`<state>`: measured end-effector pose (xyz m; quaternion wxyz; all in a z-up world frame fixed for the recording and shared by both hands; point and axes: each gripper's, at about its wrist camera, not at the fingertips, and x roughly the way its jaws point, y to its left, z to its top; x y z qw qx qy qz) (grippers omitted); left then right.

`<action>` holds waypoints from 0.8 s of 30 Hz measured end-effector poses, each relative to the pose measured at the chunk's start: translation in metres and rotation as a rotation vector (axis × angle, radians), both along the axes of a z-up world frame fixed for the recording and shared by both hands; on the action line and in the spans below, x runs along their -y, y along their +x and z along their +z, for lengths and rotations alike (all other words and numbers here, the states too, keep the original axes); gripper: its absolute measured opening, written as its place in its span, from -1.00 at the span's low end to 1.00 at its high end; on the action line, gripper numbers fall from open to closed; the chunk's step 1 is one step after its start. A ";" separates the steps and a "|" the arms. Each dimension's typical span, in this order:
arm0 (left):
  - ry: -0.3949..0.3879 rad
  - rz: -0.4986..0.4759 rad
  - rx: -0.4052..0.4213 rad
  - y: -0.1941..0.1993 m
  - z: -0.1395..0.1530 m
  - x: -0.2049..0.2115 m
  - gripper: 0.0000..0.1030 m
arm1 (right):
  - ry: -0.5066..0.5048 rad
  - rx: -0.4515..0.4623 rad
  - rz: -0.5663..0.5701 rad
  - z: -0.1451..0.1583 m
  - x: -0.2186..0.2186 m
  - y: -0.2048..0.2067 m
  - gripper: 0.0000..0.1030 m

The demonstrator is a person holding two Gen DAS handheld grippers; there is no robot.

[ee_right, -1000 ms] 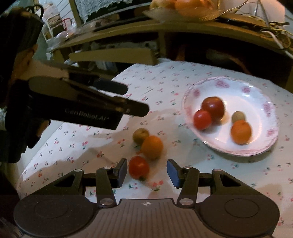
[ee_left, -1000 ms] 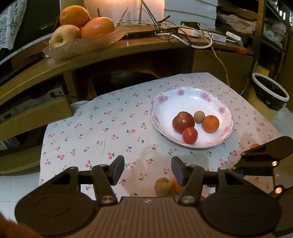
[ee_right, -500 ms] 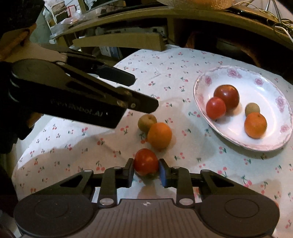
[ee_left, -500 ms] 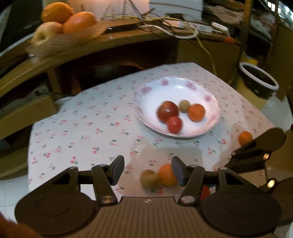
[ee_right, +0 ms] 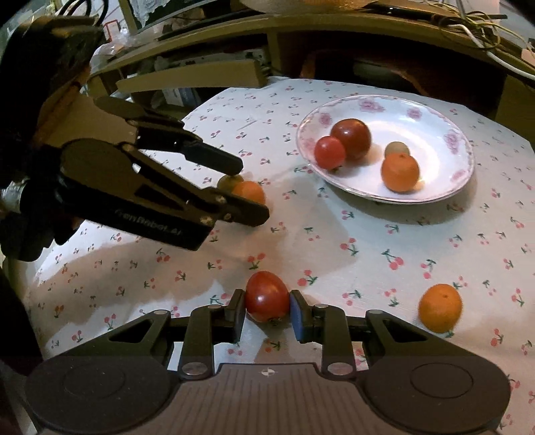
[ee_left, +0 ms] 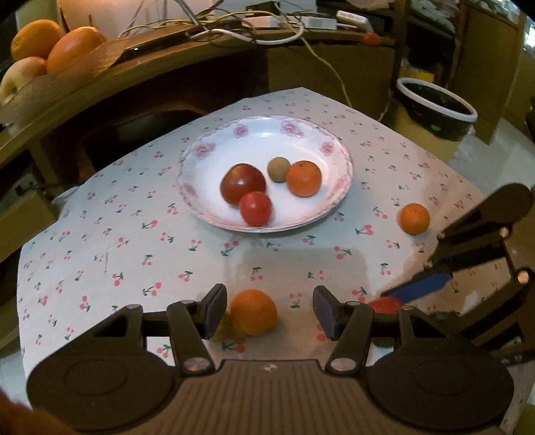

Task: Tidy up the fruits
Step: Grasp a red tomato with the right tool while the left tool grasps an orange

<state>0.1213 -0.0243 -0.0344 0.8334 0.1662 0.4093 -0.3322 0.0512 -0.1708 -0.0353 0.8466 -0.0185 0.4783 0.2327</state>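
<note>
A white floral plate on the cherry-print cloth holds a dark red apple, a red tomato, a small brown fruit and an orange. My right gripper is shut on a red tomato near the table's front. My left gripper is open around an orange on the cloth, with a small brown fruit beside it. Another orange lies loose on the cloth at the right.
A wooden desk behind the table carries a glass dish of large fruit and tangled cables. A black bin with a white rim stands on the floor at the right. The table edge is near on the left.
My right gripper closed on the red tomato. My left gripper moved forward and down so the orange now sits between its open fingers.
</note>
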 end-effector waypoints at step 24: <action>0.002 -0.105 -0.068 -0.021 -0.003 0.007 0.20 | -0.039 0.000 -0.069 -0.002 0.010 0.016 -0.42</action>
